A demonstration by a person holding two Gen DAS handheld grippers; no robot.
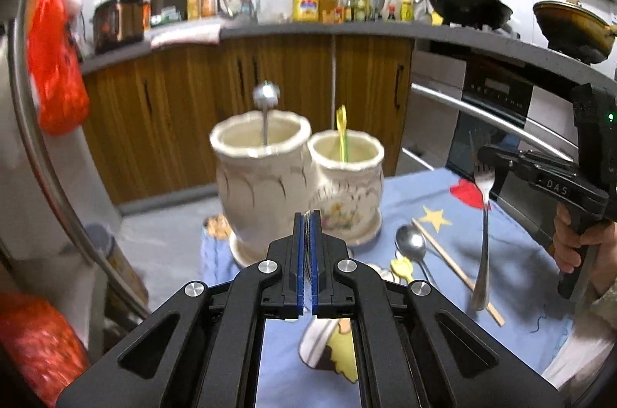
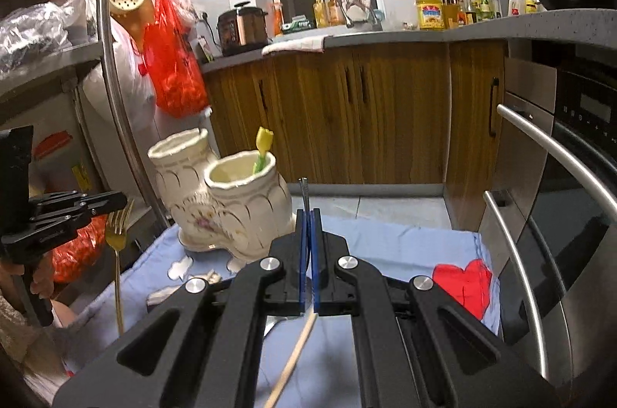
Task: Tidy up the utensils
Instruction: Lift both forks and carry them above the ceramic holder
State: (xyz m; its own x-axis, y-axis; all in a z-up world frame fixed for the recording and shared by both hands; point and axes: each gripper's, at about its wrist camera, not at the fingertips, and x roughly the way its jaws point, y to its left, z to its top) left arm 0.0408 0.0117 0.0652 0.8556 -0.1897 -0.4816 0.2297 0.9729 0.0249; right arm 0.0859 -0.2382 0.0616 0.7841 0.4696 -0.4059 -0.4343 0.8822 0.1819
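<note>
Your right gripper [image 1: 486, 159] is clamped on a silver fork [image 1: 482, 226], which hangs with its tines up and its handle end just above the blue cloth [image 1: 516, 261]. Your left gripper [image 2: 125, 201] is likewise closed on a gold fork [image 2: 115, 246], tines up, held at the near left edge of that cloth. In each wrist view the blue pads [image 1: 307, 253] are pressed together with a thin edge of metal showing between them.

On the cloth, to the left of the silver fork, lie a wooden chopstick [image 1: 455, 269] and a silver spoon [image 1: 412, 246], with a small yellow-ended utensil [image 1: 402, 267] just beside the spoon.

At the far side of the cloth two cream ceramic holders stand touching. The larger holder [image 1: 262, 184], on the left, contains a metal utensil with a round head [image 1: 266, 103]. The smaller holder [image 1: 347, 188], on the right, contains a yellow tulip-topped stick [image 1: 341, 134].

Beyond them runs a wooden cabinet front [image 1: 293, 80] under a grey counter [image 1: 308, 31]. An oven with a steel handle [image 2: 540, 145] stands on the right.
</note>
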